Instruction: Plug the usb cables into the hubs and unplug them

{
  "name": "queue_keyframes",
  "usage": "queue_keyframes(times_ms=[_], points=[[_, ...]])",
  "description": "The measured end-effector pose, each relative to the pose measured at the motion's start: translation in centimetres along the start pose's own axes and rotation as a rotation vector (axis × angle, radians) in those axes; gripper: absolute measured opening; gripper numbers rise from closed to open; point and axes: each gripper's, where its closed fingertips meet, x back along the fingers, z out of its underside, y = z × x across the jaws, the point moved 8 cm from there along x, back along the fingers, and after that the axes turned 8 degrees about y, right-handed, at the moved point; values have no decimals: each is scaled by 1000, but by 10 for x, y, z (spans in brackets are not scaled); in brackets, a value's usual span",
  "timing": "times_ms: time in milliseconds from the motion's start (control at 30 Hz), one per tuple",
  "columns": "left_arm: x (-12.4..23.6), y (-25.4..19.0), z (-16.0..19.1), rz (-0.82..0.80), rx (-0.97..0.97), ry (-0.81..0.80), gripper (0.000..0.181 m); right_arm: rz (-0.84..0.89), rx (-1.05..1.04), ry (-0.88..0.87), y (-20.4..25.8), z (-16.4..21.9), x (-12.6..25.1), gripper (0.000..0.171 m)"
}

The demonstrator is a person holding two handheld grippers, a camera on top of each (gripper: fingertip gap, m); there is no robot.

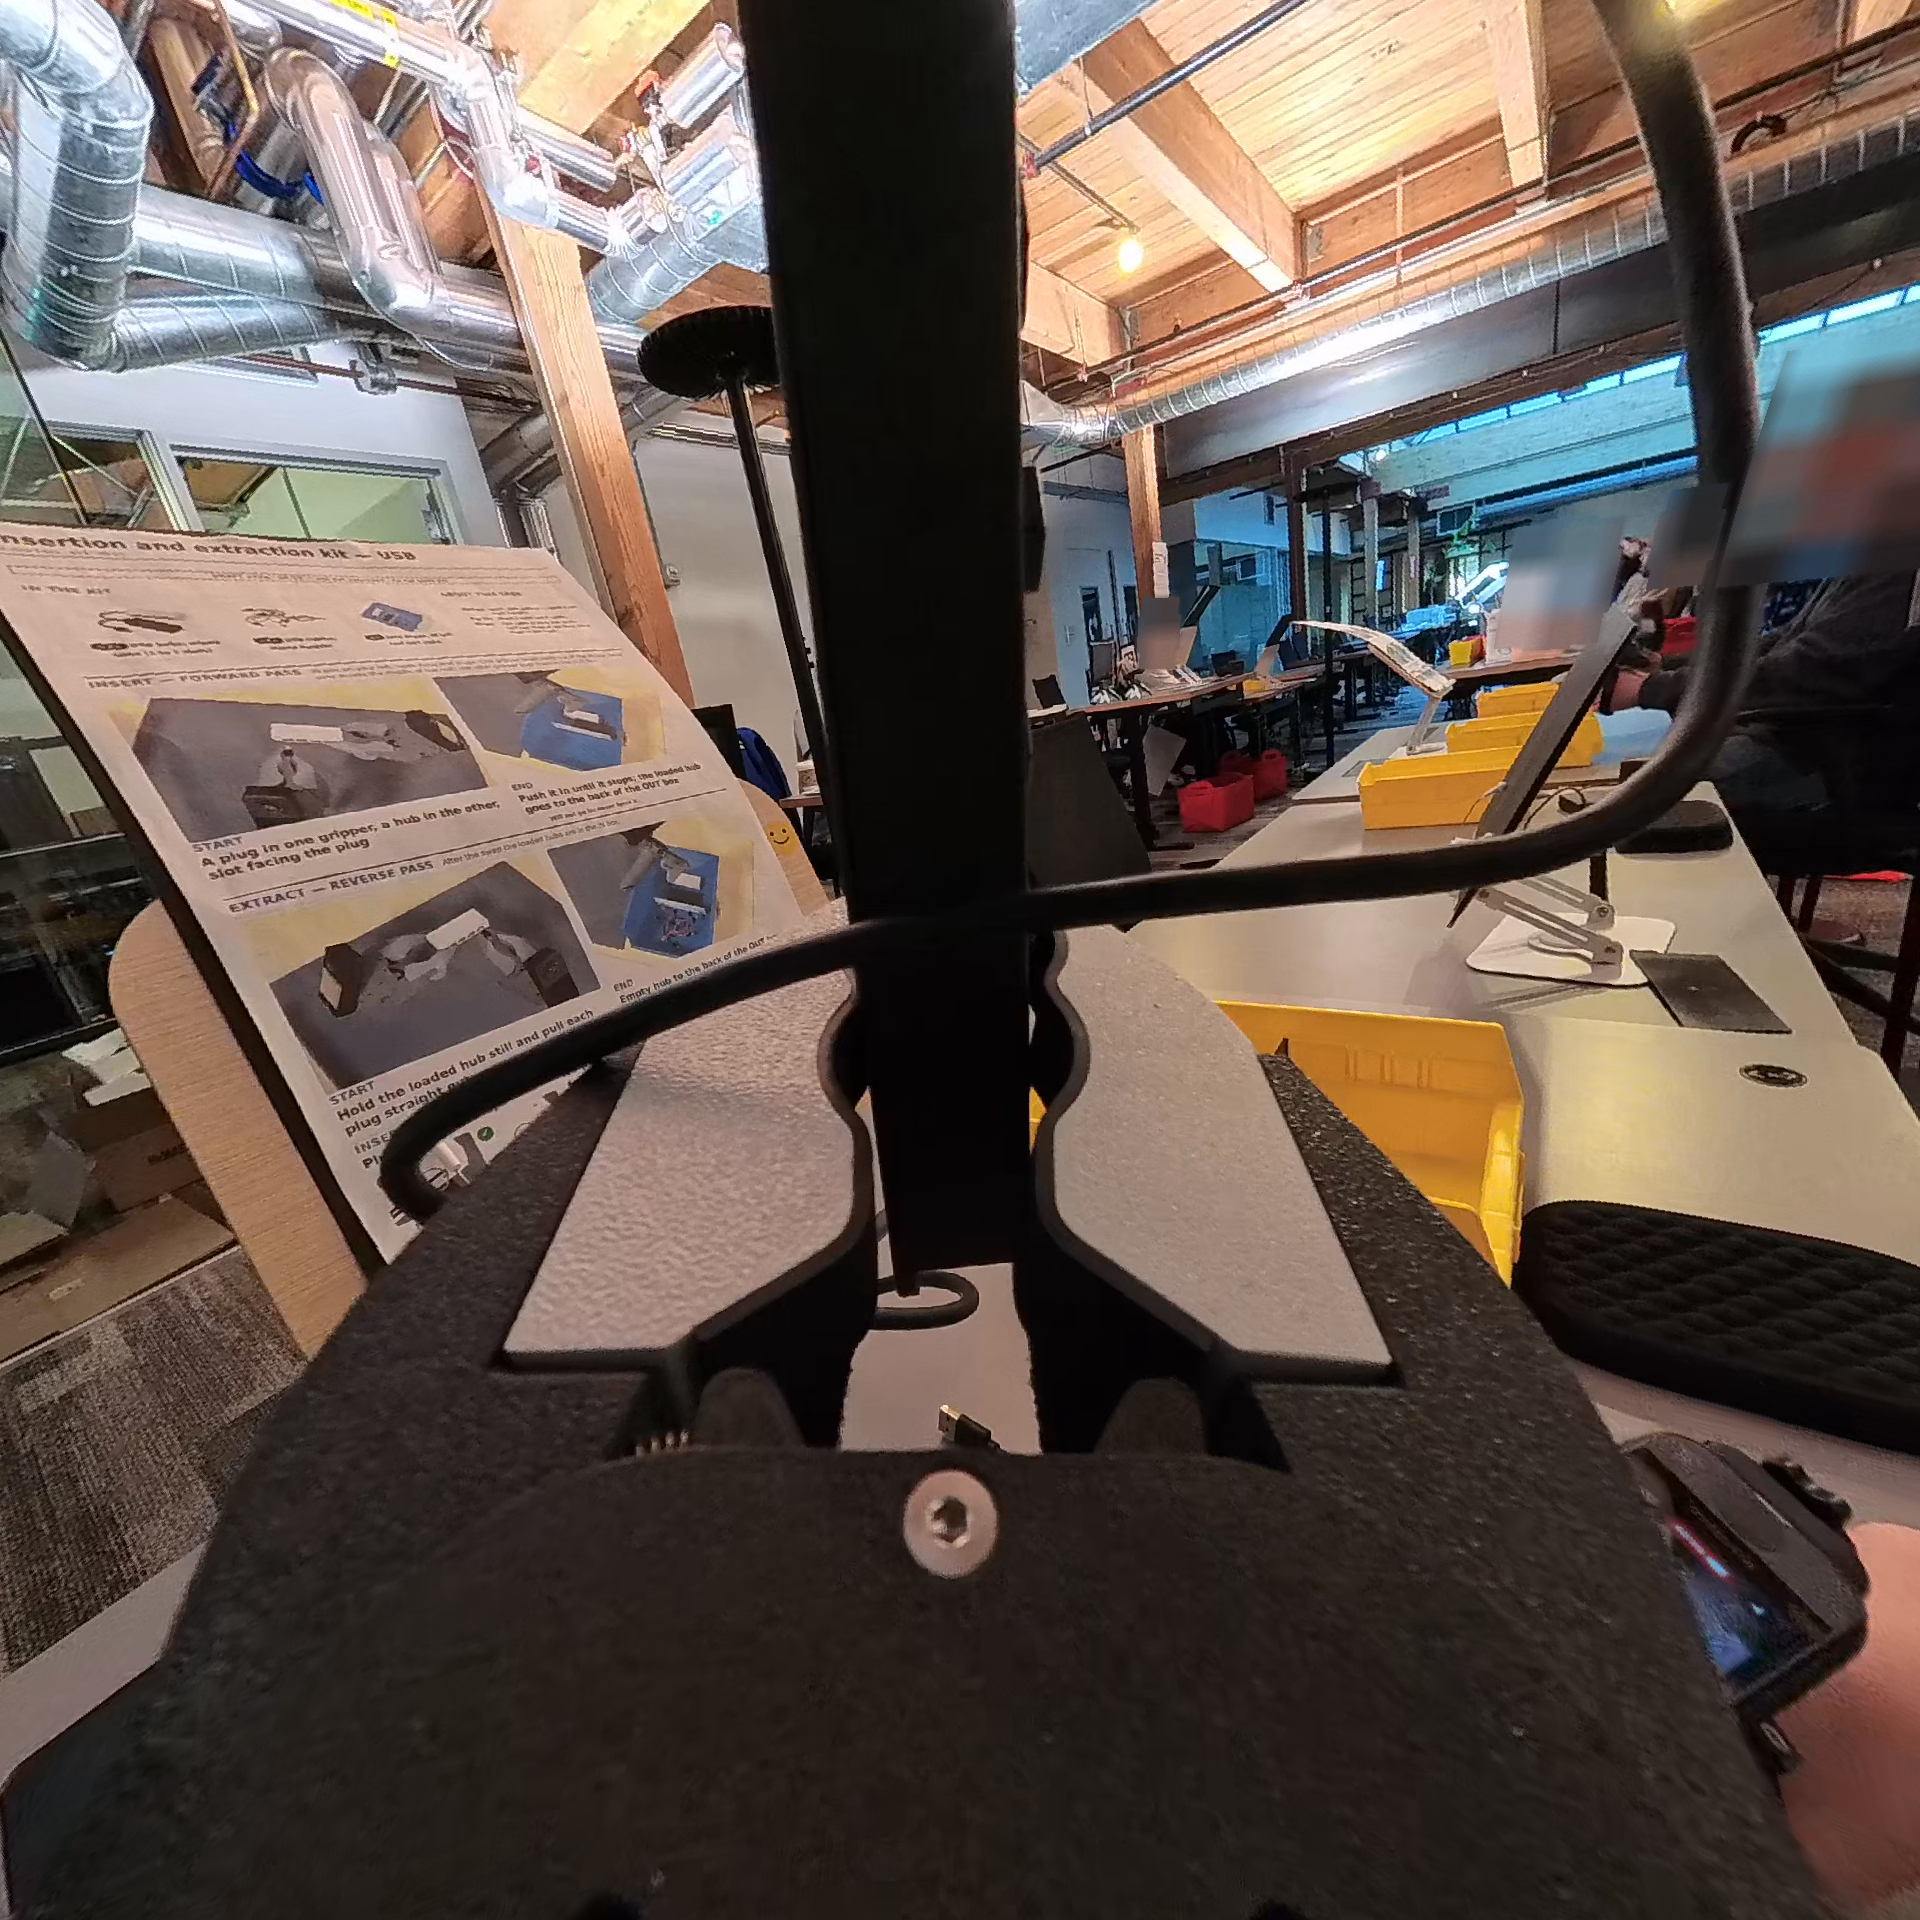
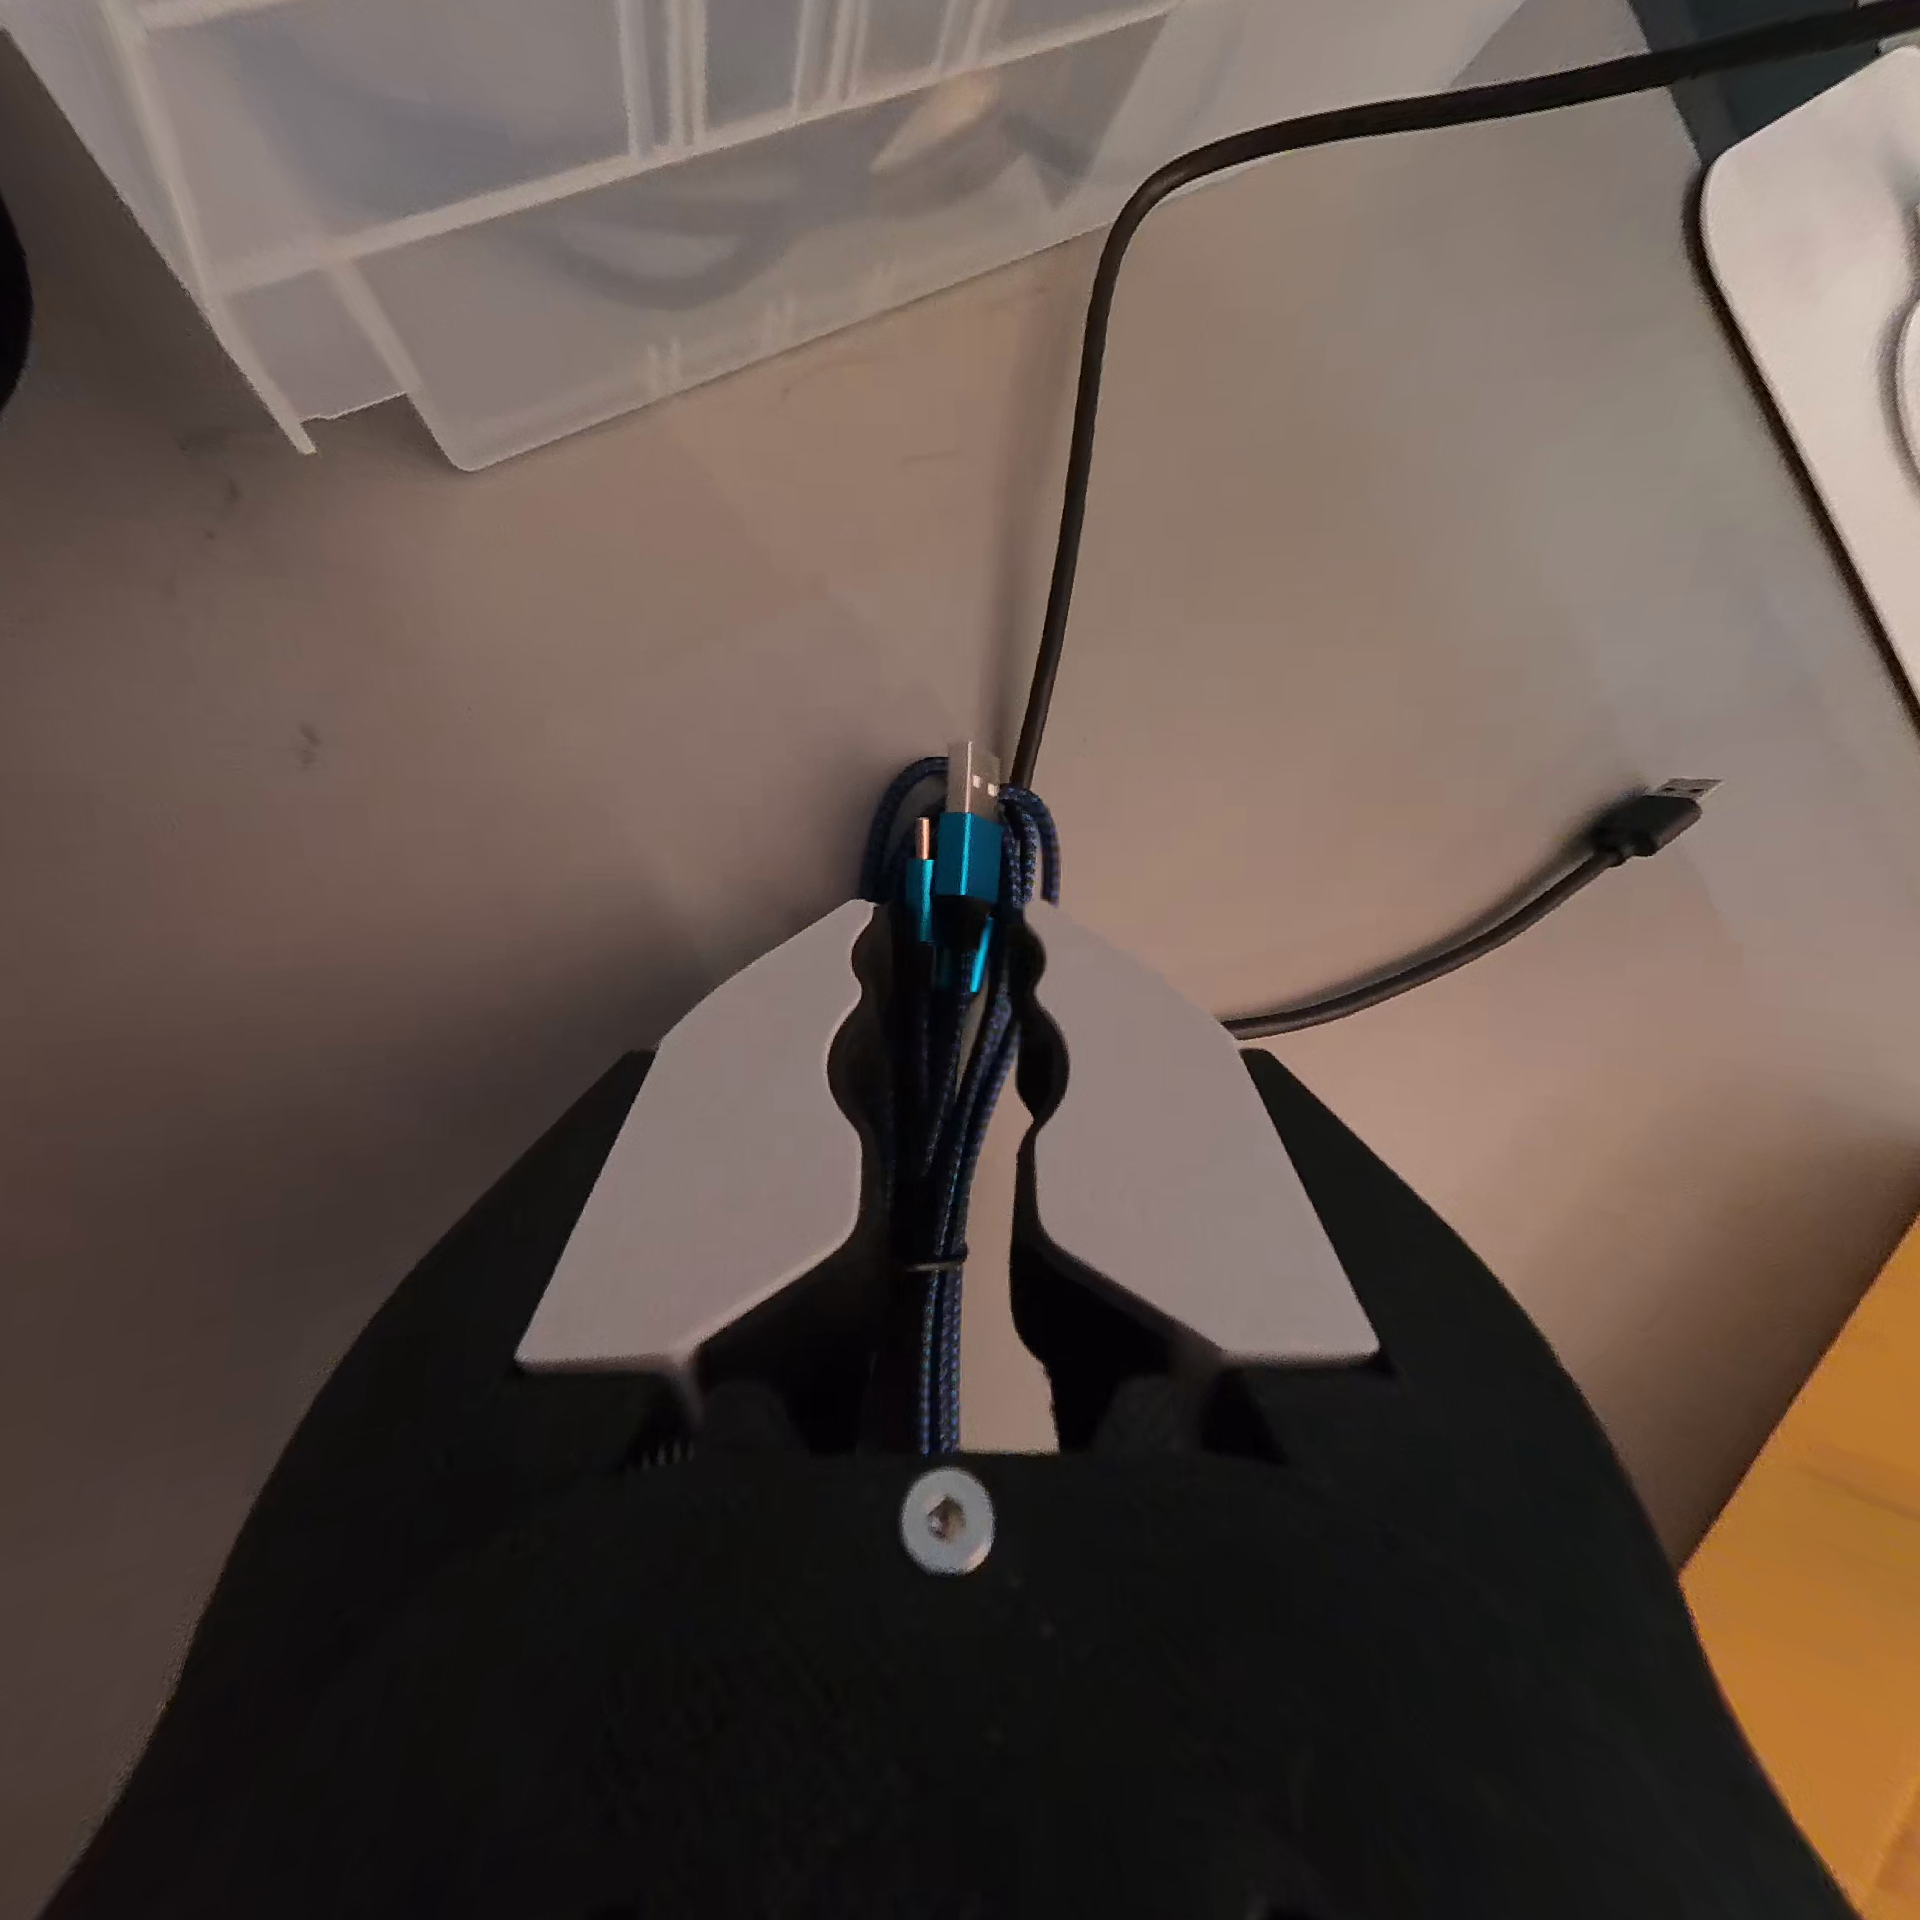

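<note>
In the left wrist view, my left gripper point(image 1: 940, 966) is shut on a long black USB hub point(image 1: 894, 520) and holds it upright, so it runs up past the top of the view. The hub's black cable point(image 1: 1704, 520) loops in front of the fingers and up the right side. In the right wrist view, my right gripper point(image 2: 956, 920) is shut on a bundled blue braided USB cable point(image 2: 951, 1143) above the table. The bundle's teal connector and silver plug point(image 2: 971, 779) stick out past the fingertips.
A black cable point(image 2: 1081, 416) lies on the grey table point(image 2: 468, 779), with its plug point(image 2: 1673, 800) at the right. A clear plastic organiser point(image 2: 582, 229) sits at the far edge. Yellow bins point(image 1: 1392, 1101), an instruction sheet point(image 1: 343, 831), a tablet stand point(image 1: 1548, 935) and a person's wrist point(image 1: 1849, 1704) are also in view. My right fingertips sit around 30 centimetres from my left ones.
</note>
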Motion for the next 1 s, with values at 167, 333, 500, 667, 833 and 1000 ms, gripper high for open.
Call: queue_keyframes(times_ms=[167, 333, 500, 667, 833, 1000], points=[[-1, -1, 0, 0, -8, 6, 26, -22, -17, 19, 1, -1, 0, 18], [-3, -2, 1, 3, -9, 10, 26, -106, -63, 16, 0, 3, 4, 15], [-5, -2, 2, 6, -10, 22, 26, -202, -137, -41, -2, 9, 9, 15], [-12, -4, 7, -28, -48, 77, 26, -273, -186, -61, -4, 16, 12, 14], [-18, -9, 9, -17, -67, 104, 26, -220, -140, -66, -3, 17, 10, 12], [-21, -12, 9, -10, -79, 111, 26, -139, -87, -52, -3, 11, 9, 15]])
